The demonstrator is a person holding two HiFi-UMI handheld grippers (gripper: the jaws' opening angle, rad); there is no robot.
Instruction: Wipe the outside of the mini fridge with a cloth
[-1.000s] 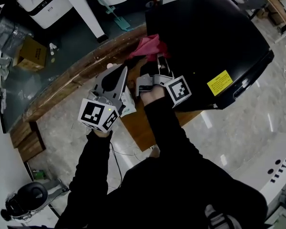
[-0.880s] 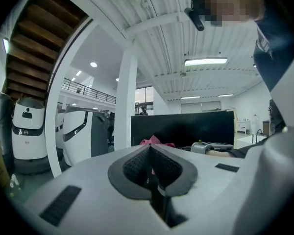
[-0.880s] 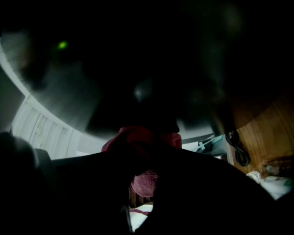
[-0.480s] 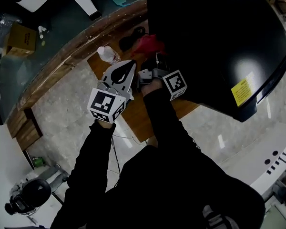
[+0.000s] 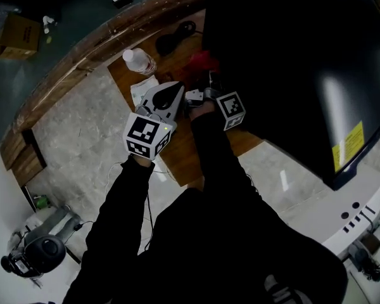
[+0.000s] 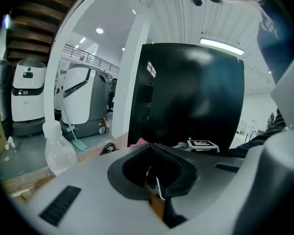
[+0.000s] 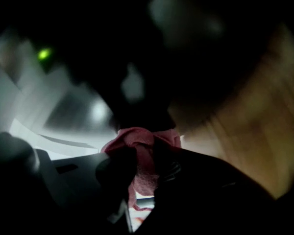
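Scene: a person in black sleeves stands over a wooden tabletop with a hand-held gripper in each hand.
Mini fridge: the black mini fridge fills the upper right of the head view. It stands on the tabletop and has a yellow label near its lower edge. In the left gripper view it rises upright as a dark, glossy box.
Cloth: the red cloth is bunched at the foot of the fridge's side wall, just ahead of the right hand-held gripper. The right gripper view is too dark and blurred to show whether the cloth touches the wall.
Right hand-held gripper: the right hand-held gripper points at the fridge. Its jaws are closed on a fold of the cloth, which hangs between them.
Left hand-held gripper: the left hand-held gripper sits just beside the right one, over the tabletop. Its jaws are drawn together to a point and grip nothing.
Water bottle: a clear water bottle with a white cap stands on the tabletop to the left of the cloth.
Other items: a black cable lies near the fridge's far corner, and a white paper lies below the bottle.
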